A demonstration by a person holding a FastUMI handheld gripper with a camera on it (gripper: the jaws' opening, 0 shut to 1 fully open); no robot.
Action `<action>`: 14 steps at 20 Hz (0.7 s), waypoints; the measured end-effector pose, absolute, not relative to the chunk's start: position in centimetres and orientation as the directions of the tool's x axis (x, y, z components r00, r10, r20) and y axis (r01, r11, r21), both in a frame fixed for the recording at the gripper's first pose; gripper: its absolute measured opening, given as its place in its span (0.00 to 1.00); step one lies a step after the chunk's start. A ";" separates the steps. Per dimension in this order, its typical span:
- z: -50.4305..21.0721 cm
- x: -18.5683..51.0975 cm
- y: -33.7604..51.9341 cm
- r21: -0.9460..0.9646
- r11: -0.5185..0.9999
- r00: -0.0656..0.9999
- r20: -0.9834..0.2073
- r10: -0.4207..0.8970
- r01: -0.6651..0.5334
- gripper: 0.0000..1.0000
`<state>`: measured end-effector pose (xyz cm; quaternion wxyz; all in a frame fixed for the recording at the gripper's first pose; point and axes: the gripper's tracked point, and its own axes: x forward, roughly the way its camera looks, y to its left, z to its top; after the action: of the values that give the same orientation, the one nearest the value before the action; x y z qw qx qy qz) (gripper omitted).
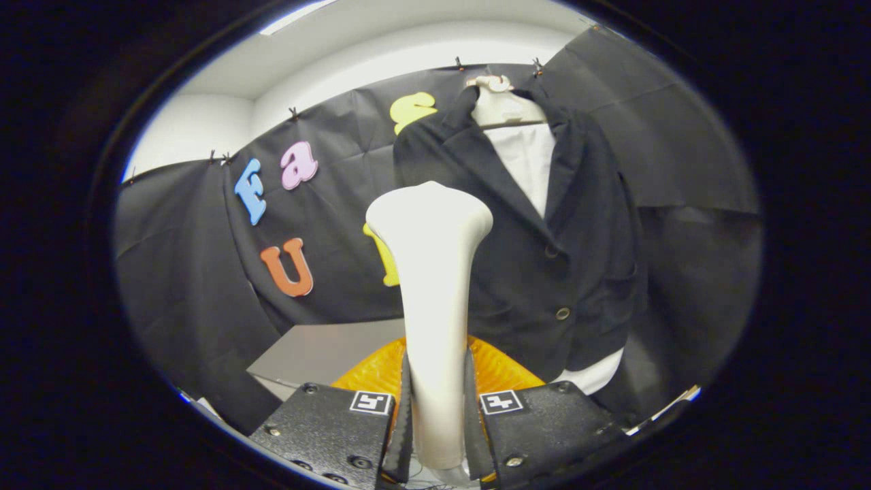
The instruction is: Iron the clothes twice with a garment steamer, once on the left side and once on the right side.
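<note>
surface: grey table (pixel 320 350) | on it: orange ribbed object (pixel 500 371), behind gripper fingers

Light comes from overhead: a bright strip in the ceiling (pixel 299 15) glows near white, and the pale upper wall (pixel 204 126) below it is washed out. The booth itself is dim. The garment steamer (pixel 435 272) catches the light evenly, with soft shading down its right side and no hard glare. The dark jacket (pixel 544 224) swallows detail; its folds are hard to read. Straight lines bow strongly outward, and sharpness seems to soften toward the rim.
</note>
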<state>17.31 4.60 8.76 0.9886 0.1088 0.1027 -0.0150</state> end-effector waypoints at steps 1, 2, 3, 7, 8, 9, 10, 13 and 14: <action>9.9 17.7 3.4 0.206 0.977 0.984 -0.177 -0.018 0.055 0.34; 11.5 18.2 2.6 0.199 0.979 0.990 -0.137 -0.017 0.045 0.34; 12.9 18.7 1.8 0.185 0.982 0.995 -0.095 -0.016 0.033 0.34; 18.5 22.0 -0.7 0.117 0.993 0.998 0.060 -0.020 0.013 0.34; 19.5 22.8 -1.2 0.100 0.995 0.996 0.092 -0.018 0.009 0.34; 20.5 23.6 -1.6 0.093 0.996 0.993 0.120 -0.016 0.005 0.34; 21.3 24.4 -1.9 0.090 0.996 0.990 0.143 -0.016 0.003 0.34; 23.5 26.5 -2.5 0.076 0.997 0.975 0.220 -0.020 0.003 0.34; 24.1 27.1 -2.5 0.066 0.998 0.971 0.239 -0.025 0.010 0.34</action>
<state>27.10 -2.49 24.13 0.9921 0.0323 -0.1206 -0.0088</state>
